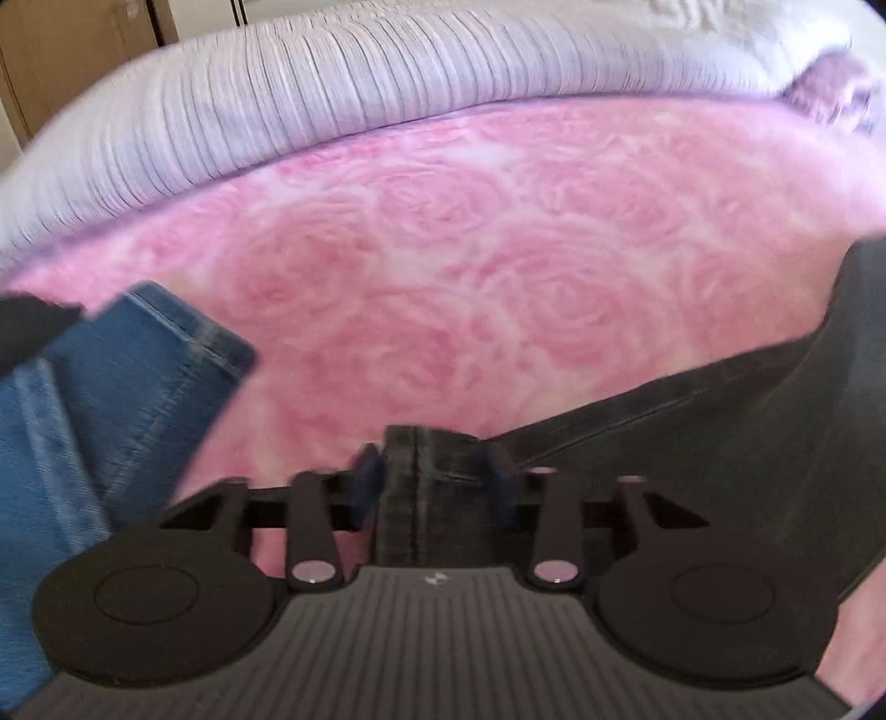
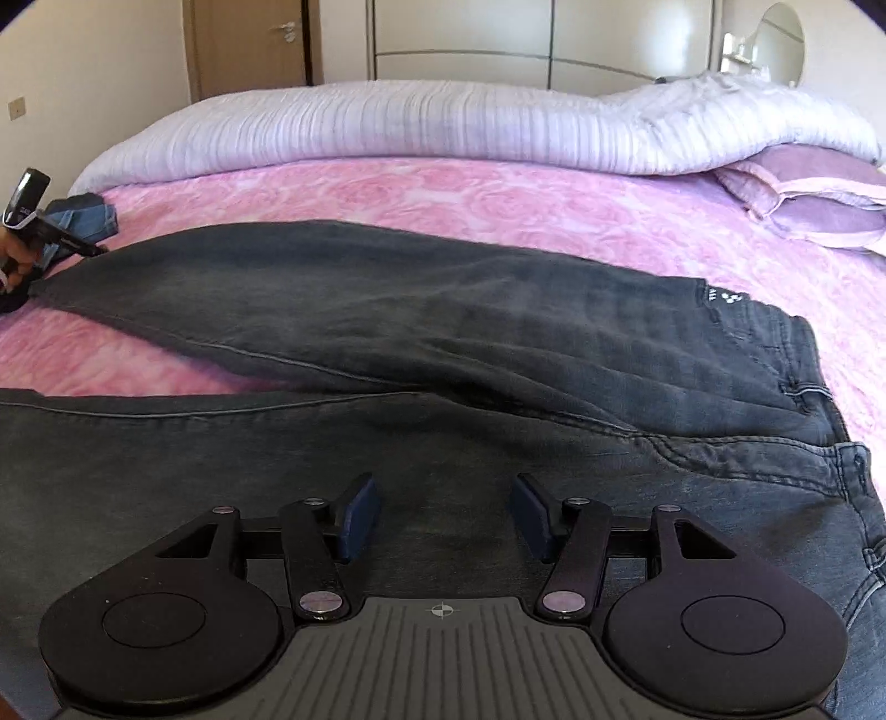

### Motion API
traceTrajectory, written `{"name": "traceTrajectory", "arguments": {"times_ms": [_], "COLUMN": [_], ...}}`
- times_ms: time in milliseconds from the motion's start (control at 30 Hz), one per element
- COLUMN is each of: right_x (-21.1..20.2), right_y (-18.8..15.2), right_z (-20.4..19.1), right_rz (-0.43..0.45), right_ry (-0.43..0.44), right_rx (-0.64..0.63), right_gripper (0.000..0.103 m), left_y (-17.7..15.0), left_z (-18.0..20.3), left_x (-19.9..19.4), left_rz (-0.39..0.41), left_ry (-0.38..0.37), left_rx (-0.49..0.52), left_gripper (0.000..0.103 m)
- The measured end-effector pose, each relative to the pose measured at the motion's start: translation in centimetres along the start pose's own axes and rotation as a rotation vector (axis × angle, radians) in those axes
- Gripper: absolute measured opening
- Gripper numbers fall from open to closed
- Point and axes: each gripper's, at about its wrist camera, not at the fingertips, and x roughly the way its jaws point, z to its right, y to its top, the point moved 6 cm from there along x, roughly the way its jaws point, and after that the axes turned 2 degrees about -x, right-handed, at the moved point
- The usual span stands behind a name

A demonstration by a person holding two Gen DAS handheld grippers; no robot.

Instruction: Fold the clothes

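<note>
Dark grey jeans [image 2: 415, 310] lie spread across the pink rose-patterned bedspread [image 2: 498, 199], waistband at the right, legs running left. My left gripper [image 1: 434, 487] is shut on the hem of one leg of the grey jeans [image 1: 426, 487], which trails off to the right. In the right wrist view the left gripper [image 2: 33, 232] shows at the far left, at the leg's end. My right gripper [image 2: 446, 515] is open, just above the near leg of the jeans, holding nothing.
Blue jeans [image 1: 111, 399] lie at the left of the bed, also seen in the right wrist view [image 2: 83, 219]. A rolled lilac duvet [image 2: 387, 127] runs along the far side. A purple pillow [image 2: 819, 199] lies at the right. Wardrobe doors [image 2: 459, 50] stand behind.
</note>
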Motion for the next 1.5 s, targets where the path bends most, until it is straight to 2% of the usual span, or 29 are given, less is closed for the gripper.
{"name": "traceTrajectory", "arguments": {"times_ms": [33,100,167,200,300,467,567,700,833,933,1000,1133,1267,1367,1500], "right_x": [0.0,-0.1,-0.2,-0.2,-0.4,-2.1,-3.1,-3.6,-6.2,-7.9,-9.2,-12.2,-13.6,-14.5,-16.3], "right_y": [0.0,0.1,0.2,0.2,0.2,-0.2,-1.4,-3.7,-4.4,-5.7,-6.6,-8.9,-11.4,-12.5,-12.9], "right_z": [0.0,0.1,0.2,0.1,-0.1,-1.4,-2.0,-1.9,-2.5,-3.3,-3.7,-3.2,-2.6,-1.8,-1.1], "right_rz": [0.004,0.013,0.015,0.015,0.007,0.010,0.004,-0.019,0.014,0.012,0.011,0.033,0.023,0.025,0.079], "right_ry": [-0.004,-0.016,-0.020,-0.021,-0.027,-0.014,-0.013,-0.013,-0.028,-0.023,-0.026,-0.028,-0.021,-0.034,-0.048], "right_rx": [-0.001,0.001,0.005,0.007,0.006,-0.042,-0.030,0.074,0.146,0.148,0.146,0.239,0.296,0.365,0.438], "right_gripper": [0.057,0.057,0.057,0.057,0.058,0.058,0.059,0.061,0.062,0.064,0.064,0.065,0.066,0.066,0.067], "left_y": [0.0,0.3,0.8,0.8,0.6,-0.5,-2.1,-7.0,-12.0,-15.6,-17.9,-23.2,-28.5,-30.8,-31.0], "left_z": [0.3,0.4,-0.7,-0.9,0.0,-0.6,-0.8,1.6,5.7,9.0,11.0,13.4,14.0,14.2,14.1], "left_x": [-0.4,-1.9,-3.2,-3.2,-2.5,-5.2,-8.5,-12.4,-16.9,-20.0,-22.0,-25.6,-27.2,-28.1,-29.8], "left_rz": [0.013,0.088,0.179,0.186,0.136,0.142,0.151,0.114,0.133,0.148,0.158,0.158,0.104,0.112,0.129], "left_ry": [-0.003,0.082,0.161,0.182,0.244,0.260,0.216,0.132,0.077,0.054,0.068,0.100,0.128,0.178,0.226], "left_rx": [0.025,0.086,0.031,0.014,0.016,-0.026,-0.052,-0.025,-0.012,0.022,0.047,0.026,-0.058,-0.082,-0.144], "left_gripper": [0.013,0.013,0.016,0.018,0.024,0.033,0.033,0.033,0.035,0.039,0.040,0.040,0.041,0.041,0.041]}}
